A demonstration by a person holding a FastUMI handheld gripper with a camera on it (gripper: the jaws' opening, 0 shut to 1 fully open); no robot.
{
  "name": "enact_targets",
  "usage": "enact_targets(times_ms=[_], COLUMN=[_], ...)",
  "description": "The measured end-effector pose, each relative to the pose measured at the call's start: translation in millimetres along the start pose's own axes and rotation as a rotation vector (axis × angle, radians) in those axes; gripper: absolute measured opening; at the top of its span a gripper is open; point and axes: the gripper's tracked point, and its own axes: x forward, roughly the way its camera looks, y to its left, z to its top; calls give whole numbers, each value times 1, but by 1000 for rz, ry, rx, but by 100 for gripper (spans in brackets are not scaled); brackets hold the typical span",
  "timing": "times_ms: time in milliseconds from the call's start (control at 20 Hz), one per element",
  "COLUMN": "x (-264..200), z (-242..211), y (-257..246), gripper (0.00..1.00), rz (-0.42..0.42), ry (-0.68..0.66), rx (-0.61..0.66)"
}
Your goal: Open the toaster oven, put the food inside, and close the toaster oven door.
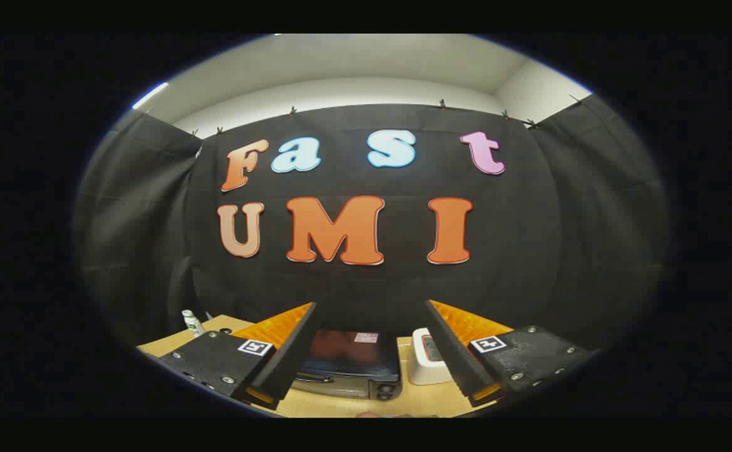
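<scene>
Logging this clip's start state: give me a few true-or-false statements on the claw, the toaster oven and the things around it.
1. The claw is open, holding nothing. True.
2. The toaster oven door is down, open. False: it looks closed, handle at the front.
3. The oven sits on the table, below and between the fingers. True.
4. A white device stands right of the oven. True.
5. A bottle lies on top of the oven. False: it stands on the table, far left.
</scene>
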Motion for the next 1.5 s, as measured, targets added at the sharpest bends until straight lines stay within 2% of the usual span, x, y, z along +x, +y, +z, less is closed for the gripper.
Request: enact_targets(times_ms=[350, 600, 750, 900, 1250, 1400, 1500], x=[13, 27, 42, 48, 57, 56, 55], z=[-45, -109, -148, -183, -222, -221, -223], y=[31, 67, 76, 95, 109, 109, 109], gripper=[99, 99, 99, 99, 99, 99, 99], rz=[41, 99, 76, 89, 82, 78, 66], ry=[80, 212, 271, 347, 420, 395, 387], rx=[32, 49, 35, 33, 4, -41, -27])
